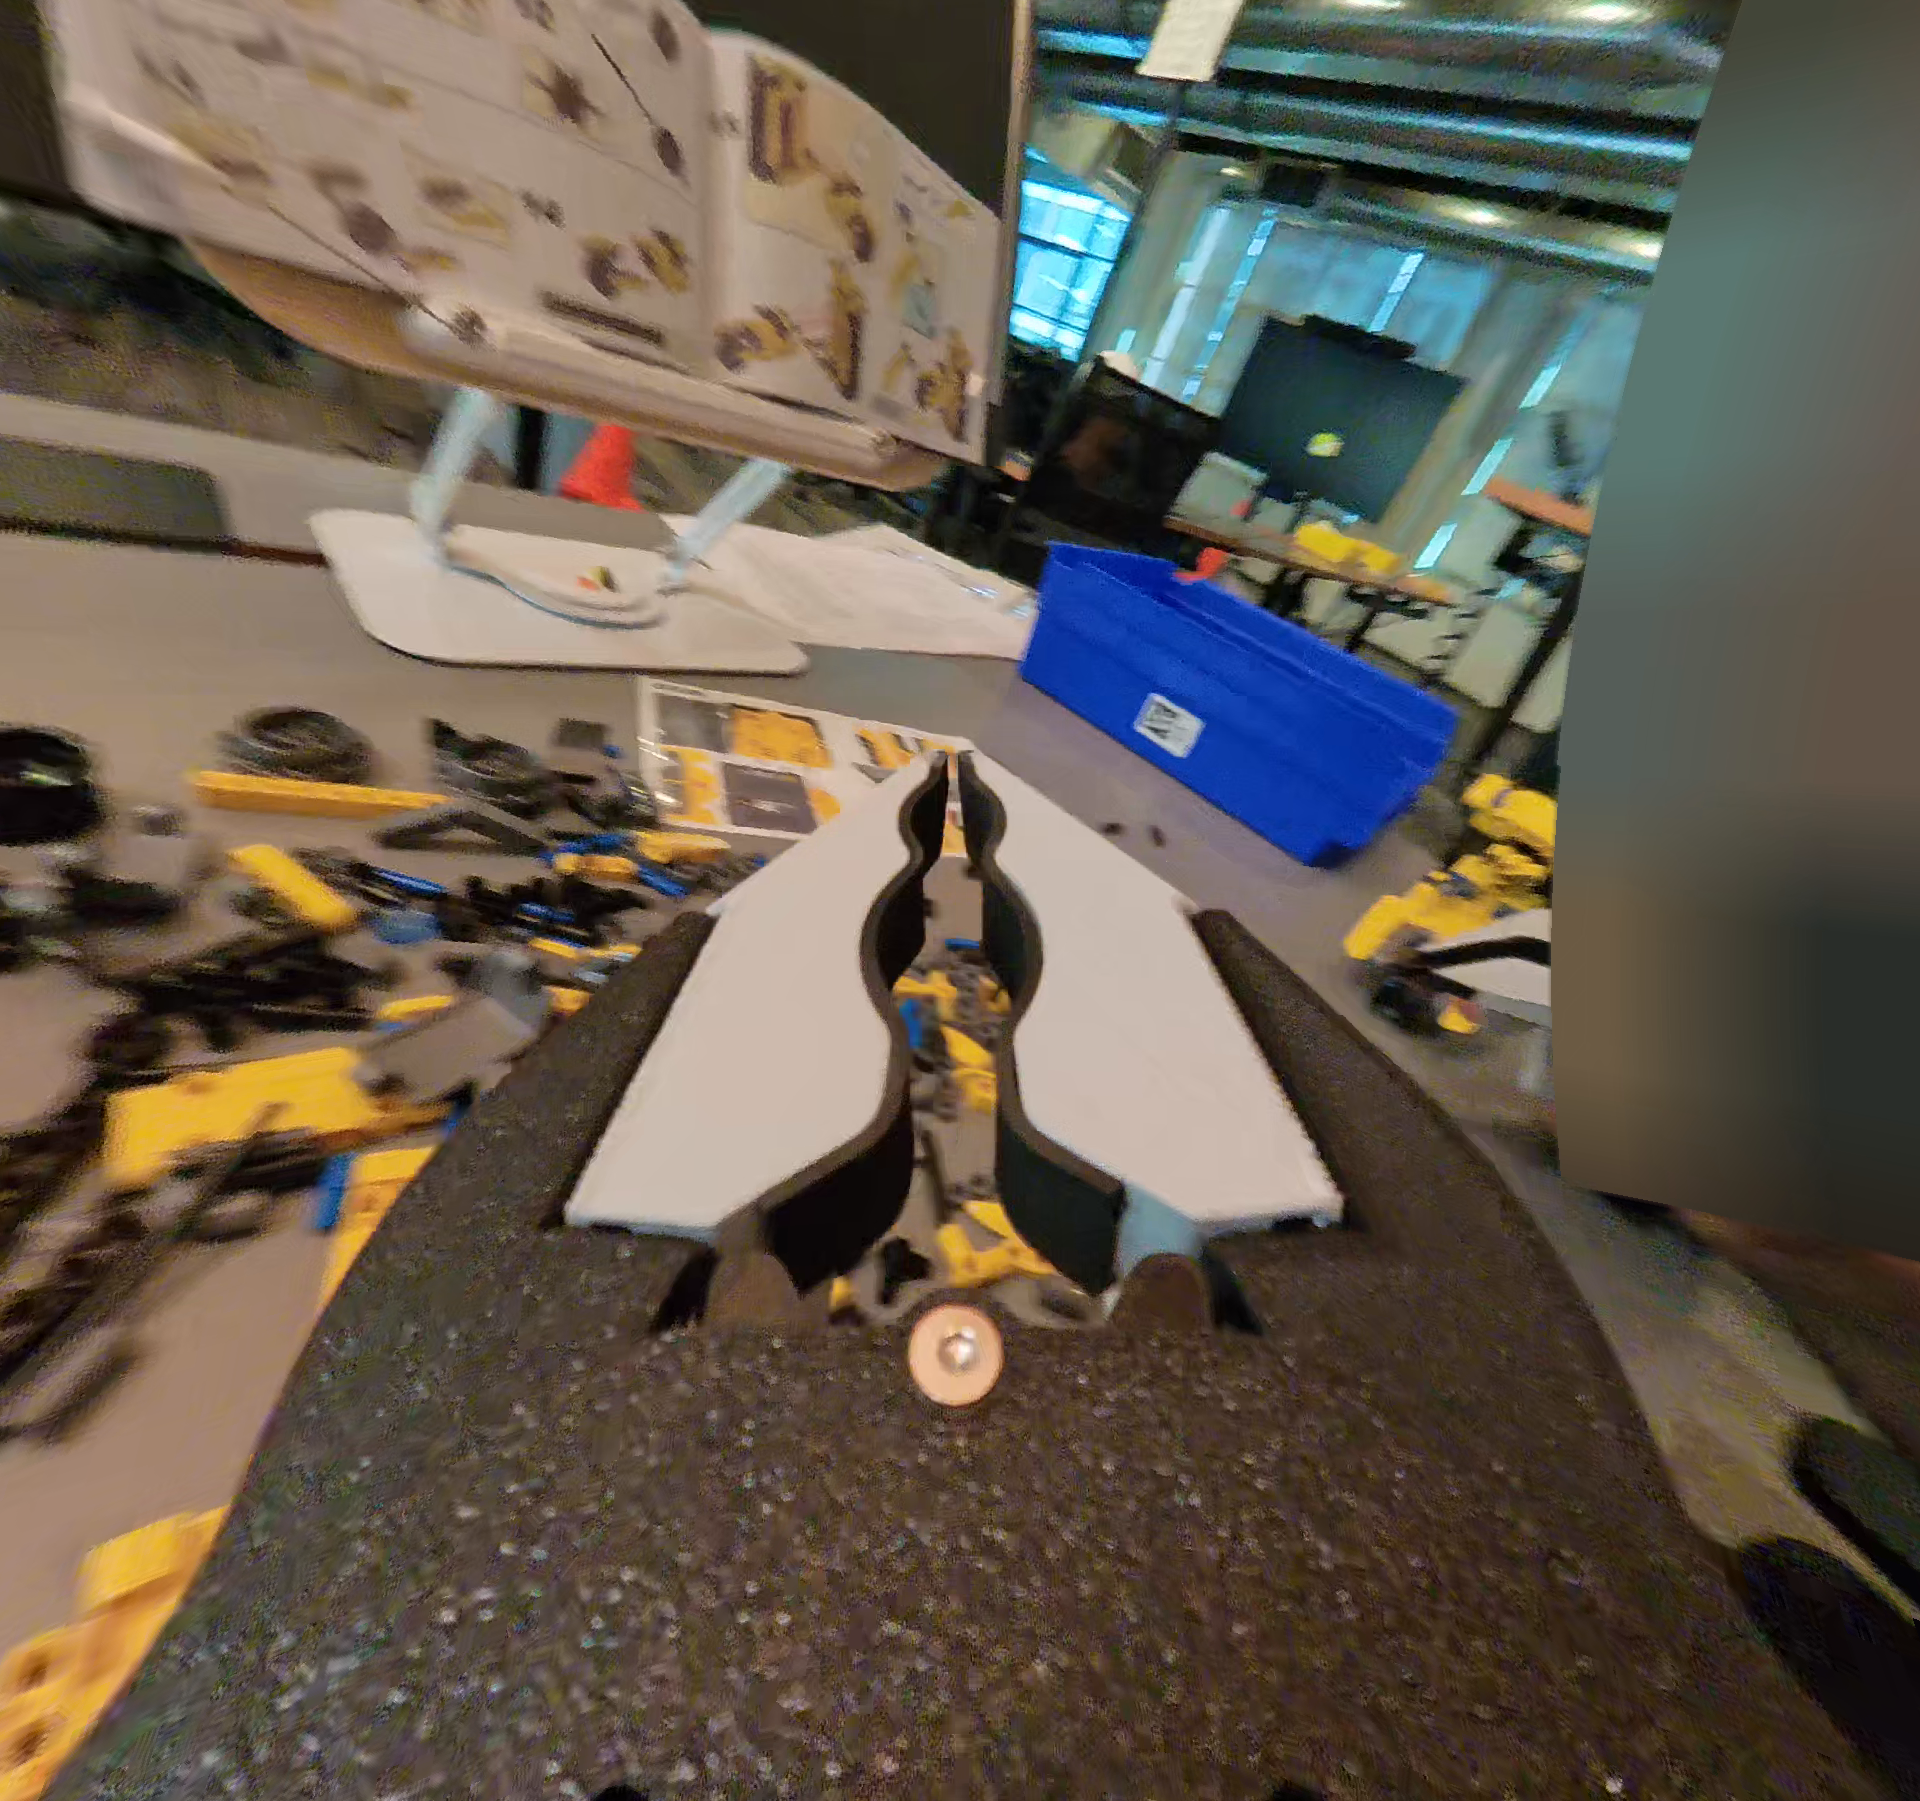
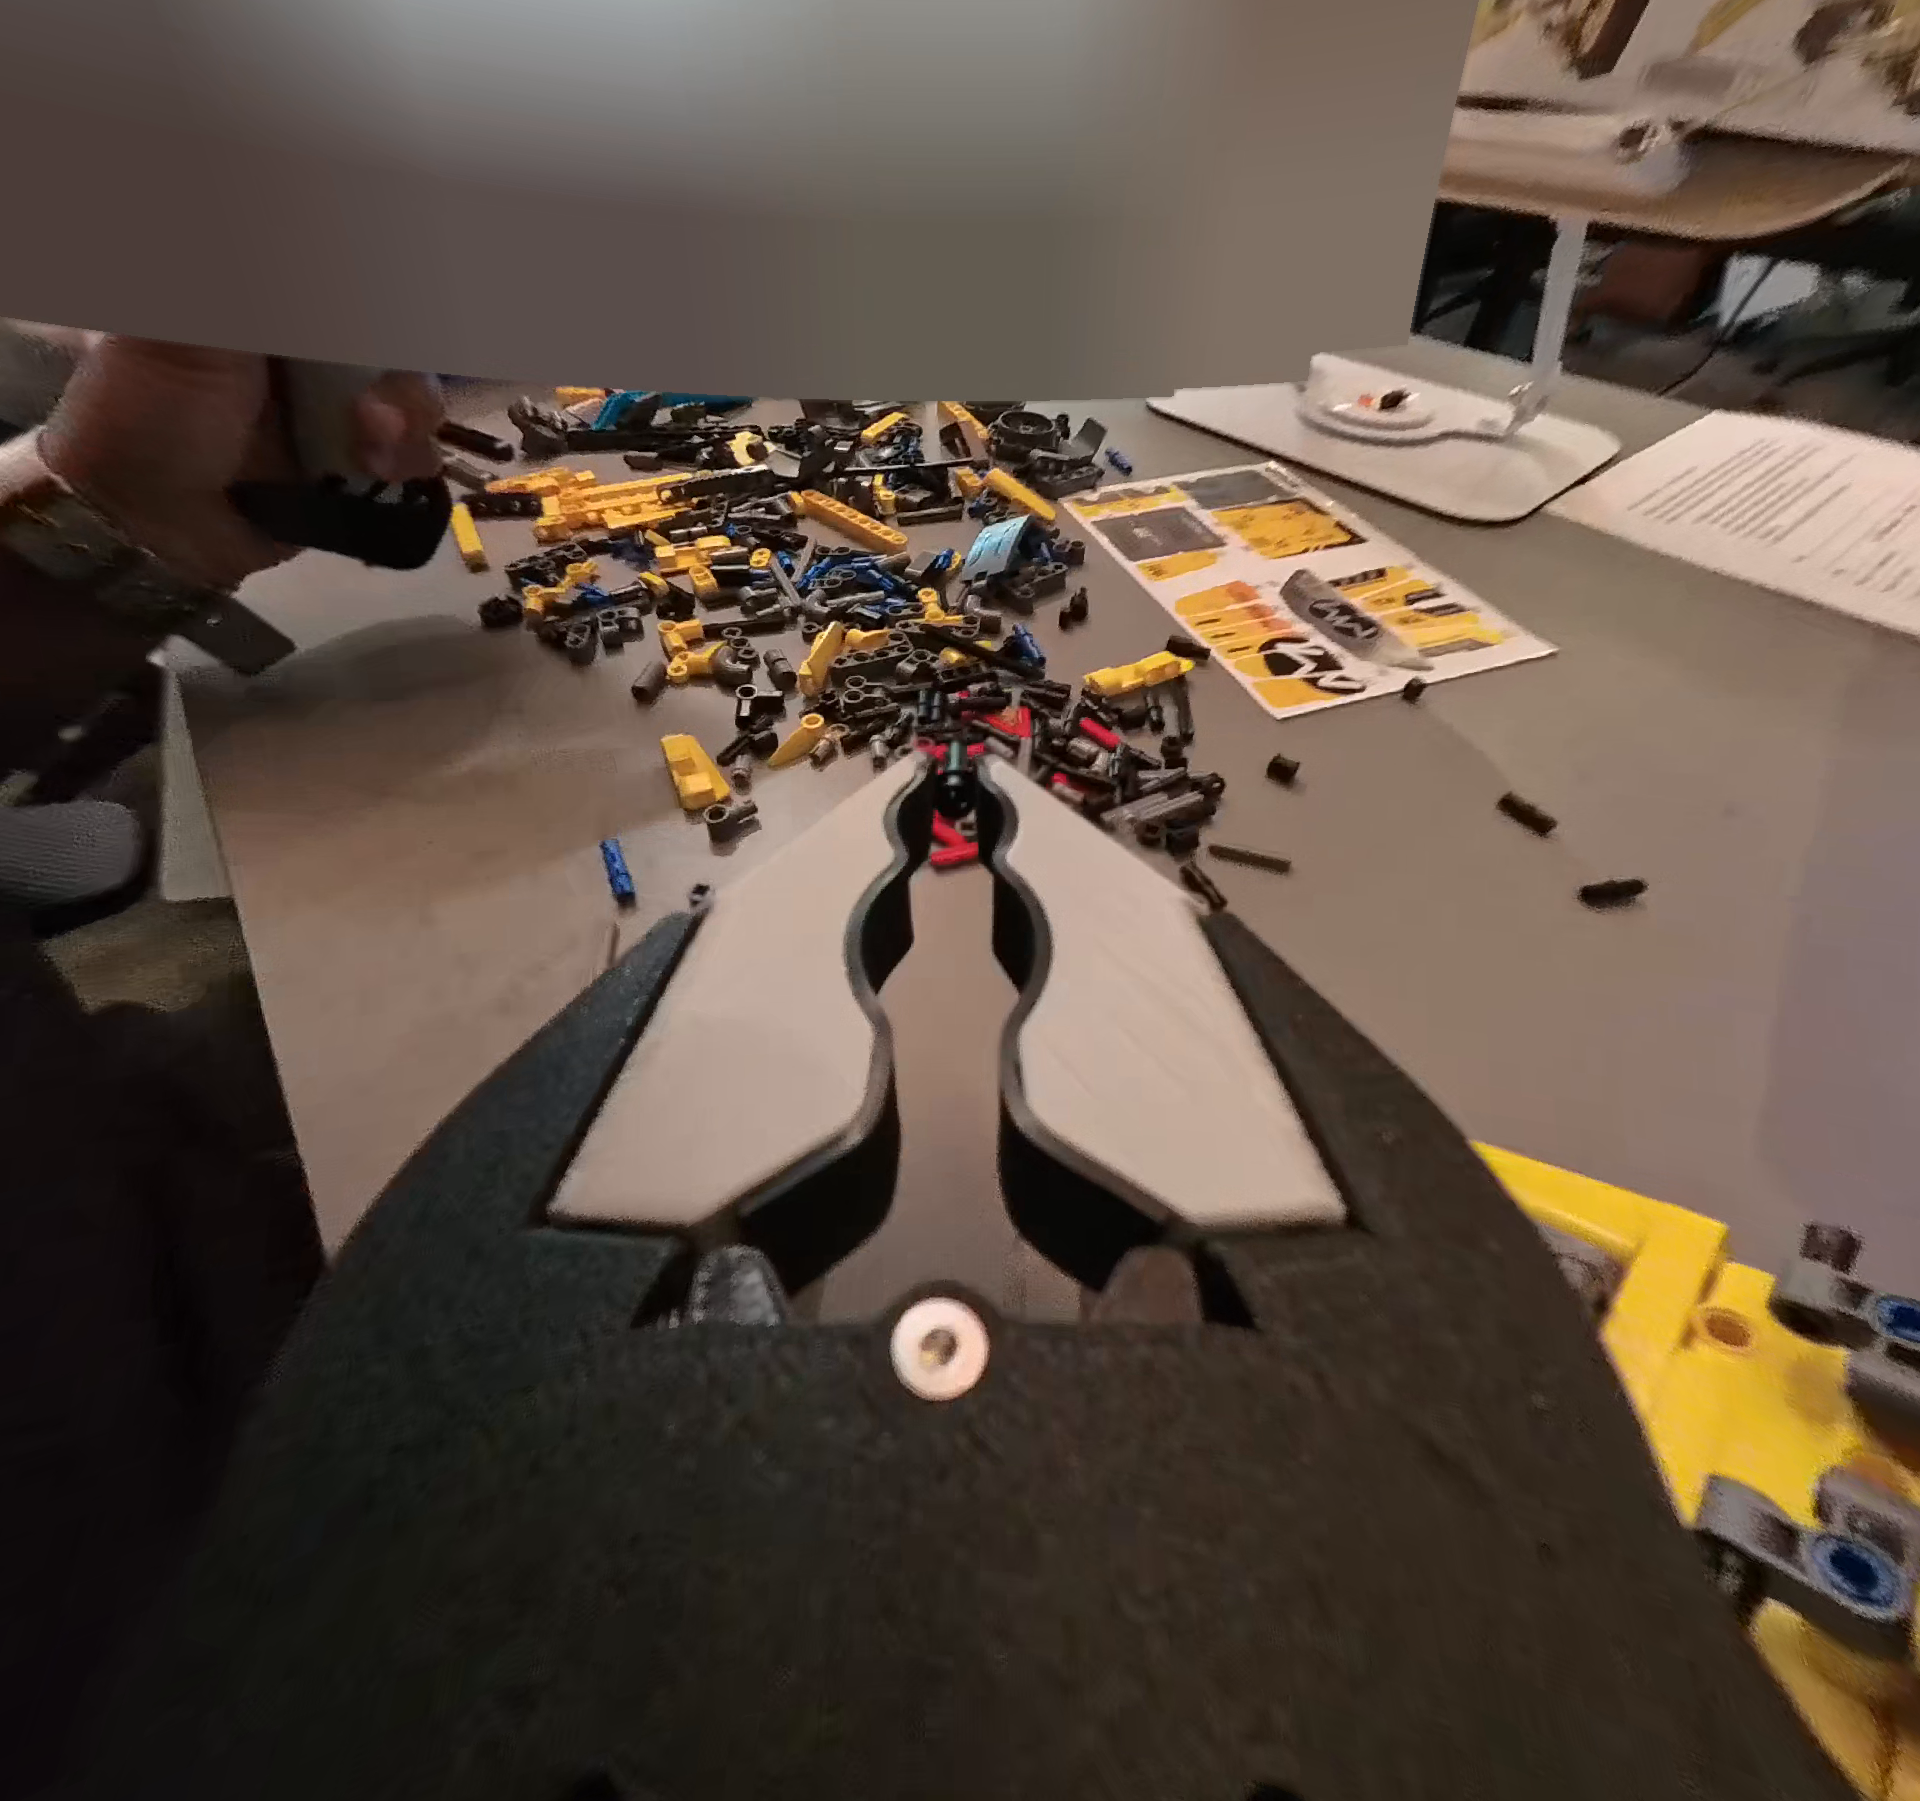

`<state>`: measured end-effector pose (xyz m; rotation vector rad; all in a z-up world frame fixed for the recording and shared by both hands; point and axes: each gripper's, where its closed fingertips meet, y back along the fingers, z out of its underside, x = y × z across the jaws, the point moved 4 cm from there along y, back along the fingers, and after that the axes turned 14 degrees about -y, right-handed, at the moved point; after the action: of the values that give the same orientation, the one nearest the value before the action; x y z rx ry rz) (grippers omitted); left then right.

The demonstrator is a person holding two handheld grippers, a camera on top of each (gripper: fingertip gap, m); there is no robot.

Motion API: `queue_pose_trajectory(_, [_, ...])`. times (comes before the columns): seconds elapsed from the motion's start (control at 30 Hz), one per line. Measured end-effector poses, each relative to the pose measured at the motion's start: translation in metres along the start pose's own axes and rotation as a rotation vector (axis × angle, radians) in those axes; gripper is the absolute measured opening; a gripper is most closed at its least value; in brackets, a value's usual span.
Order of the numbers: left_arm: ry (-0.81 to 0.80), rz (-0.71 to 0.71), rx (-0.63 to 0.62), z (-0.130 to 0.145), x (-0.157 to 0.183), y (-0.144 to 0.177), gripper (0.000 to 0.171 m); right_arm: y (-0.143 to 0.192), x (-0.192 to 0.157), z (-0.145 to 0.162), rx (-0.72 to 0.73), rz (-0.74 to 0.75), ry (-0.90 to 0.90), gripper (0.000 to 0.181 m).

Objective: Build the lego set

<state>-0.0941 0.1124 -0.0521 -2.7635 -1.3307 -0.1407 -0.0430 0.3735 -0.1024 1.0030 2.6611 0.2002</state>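
My right gripper (image 2: 955, 783) is shut on a small black pin (image 2: 953, 793), held at its tips just above the near edge of a pile of loose yellow, black and blue bricks (image 2: 810, 598) on the grey table (image 2: 436, 816). Red pieces (image 2: 951, 852) show through the gap behind the tips. My left gripper (image 1: 953, 777) is shut and empty, raised above the same pile (image 1: 312, 920). In the right wrist view a person's hand (image 2: 156, 463) holds a black gripper body at the far left.
A partly built yellow model (image 2: 1704, 1377) sits at the right, also seen in the left wrist view (image 1: 1455, 899). A sticker sheet (image 2: 1299, 577), a blue bin (image 1: 1247, 712), an open instruction booklet (image 1: 468, 141) on a white stand (image 1: 540, 608) and a printed paper (image 2: 1766, 515) lie beyond. My right fingertips sit around 25 cm from my left ones.
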Motion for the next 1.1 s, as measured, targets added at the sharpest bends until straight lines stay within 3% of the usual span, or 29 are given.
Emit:
queue_pose_trajectory(0.1, [-0.104,-0.066,-0.021,-0.015,-0.01,0.005,0.001,0.0,0.006,-0.001,-0.009,-0.032,-0.086,0.005])
queue_pose_trajectory(0.2, [-0.116,-0.027,-0.059,-0.024,-0.005,0.006,0.001,0.001,0.01,-0.003,0.001,-0.05,-0.133,0.005])
queue_pose_trajectory(0.33, [-0.09,0.017,-0.134,-0.018,-0.001,0.005,0.002,0.003,0.003,-0.003,0.021,-0.045,-0.06,0.005])
queue_pose_trajectory(0.43, [-0.014,0.065,-0.113,-0.02,0.008,0.007,0.004,0.001,-0.003,-0.002,0.028,-0.014,0.029,0.005])
queue_pose_trajectory(0.63, [-0.028,0.24,-0.121,-0.016,0.058,-0.001,0.009,0.002,-0.016,0.002,0.03,0.022,0.175,0.005])
queue_pose_trajectory(0.77, [-0.12,0.411,-0.268,0.022,0.116,-0.008,0.009,0.001,-0.012,0.002,0.015,0.0,0.117,0.005])
queue_pose_trajectory(0.83, [-0.174,0.392,-0.353,0.048,0.126,-0.004,0.009,0.004,-0.009,-0.002,0.042,-0.022,0.071,0.005])
queue_pose_trajectory(0.93, [-0.198,0.308,-0.361,0.067,0.116,0.009,0.01,0.01,-0.007,-0.006,0.08,-0.057,0.019,0.005])
queue_pose_trajectory(1.1, [-0.045,0.186,-0.22,0.045,0.081,0.021,0.01,0.008,-0.007,-0.005,0.06,-0.074,-0.003,0.005])
